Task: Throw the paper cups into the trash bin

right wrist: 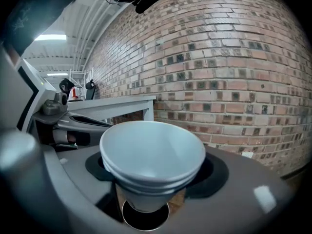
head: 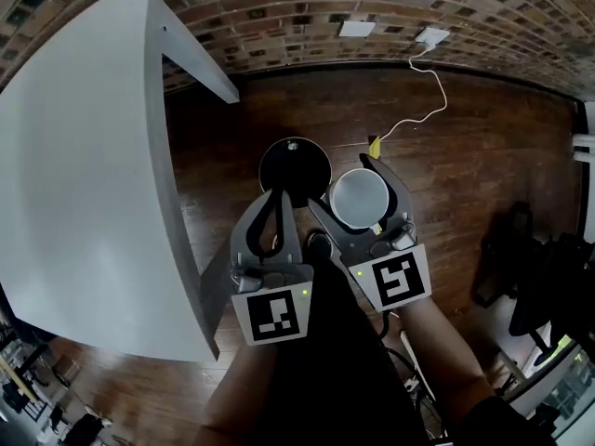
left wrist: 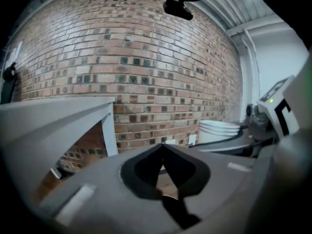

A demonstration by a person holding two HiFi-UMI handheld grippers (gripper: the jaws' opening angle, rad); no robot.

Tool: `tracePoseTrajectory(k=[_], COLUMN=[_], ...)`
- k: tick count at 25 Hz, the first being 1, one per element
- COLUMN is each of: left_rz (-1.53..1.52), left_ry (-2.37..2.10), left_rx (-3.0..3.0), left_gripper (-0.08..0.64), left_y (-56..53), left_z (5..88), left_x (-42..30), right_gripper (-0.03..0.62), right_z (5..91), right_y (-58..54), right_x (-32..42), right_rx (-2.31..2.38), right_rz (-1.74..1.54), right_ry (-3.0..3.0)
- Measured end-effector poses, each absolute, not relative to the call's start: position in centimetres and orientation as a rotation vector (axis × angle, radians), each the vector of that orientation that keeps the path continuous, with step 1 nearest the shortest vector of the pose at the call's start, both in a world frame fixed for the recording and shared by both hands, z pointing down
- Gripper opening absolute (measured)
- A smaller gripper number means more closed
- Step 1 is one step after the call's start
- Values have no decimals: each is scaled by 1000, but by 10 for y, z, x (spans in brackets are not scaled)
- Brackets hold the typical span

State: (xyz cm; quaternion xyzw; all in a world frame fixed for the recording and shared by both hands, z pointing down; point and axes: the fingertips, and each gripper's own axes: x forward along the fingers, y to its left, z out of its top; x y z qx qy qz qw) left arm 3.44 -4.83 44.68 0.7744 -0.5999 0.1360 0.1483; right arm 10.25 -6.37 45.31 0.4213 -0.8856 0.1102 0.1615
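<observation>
No readable print is seen; only black-and-white square patterns are carried on the left marker cube (head: 272, 314) and the right marker cube (head: 400, 280). A stack of white paper cups (head: 361, 198) is gripped by the right gripper (head: 344, 182), its grey jaws spread wide and pressed on the stack's sides. The cups (right wrist: 151, 155) are smooth, conical and nested, with several rolled rims stacked at the top. They are held upright in the air, just right of the trash bin (head: 296, 161), a round black bin with a thin pale rim, stood on the floor. In the right gripper view the bin's dark opening (right wrist: 145, 217) is seen right under the cup base. The left gripper (head: 279, 195) is held just left of the right one, above the bin's near edge; its jaws are closed tip to tip with nothing between them. A white flat table (head: 84, 156) with a square leg is placed at the left. The floor (head: 465, 165) is dark glossy wood planks. A rough red-brown brick wall (head: 372, 7) runs along the far side, where a white cable (head: 429, 110) leads to a white box (head: 432, 36).
</observation>
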Motion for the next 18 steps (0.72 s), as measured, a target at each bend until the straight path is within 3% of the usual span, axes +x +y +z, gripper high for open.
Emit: tracePoseTrajectory(k=[18], left_rz=[445], left_ry=[-1832], left_rx=[1999], left_gripper=[5], left_y=[-80], left_z=[600], left_x=[-5], right_gripper=[376], right_z=[623], right_y=[-64], right_x=[77], right_rx=[1090], right_rz=[476], right_ry=[-2454])
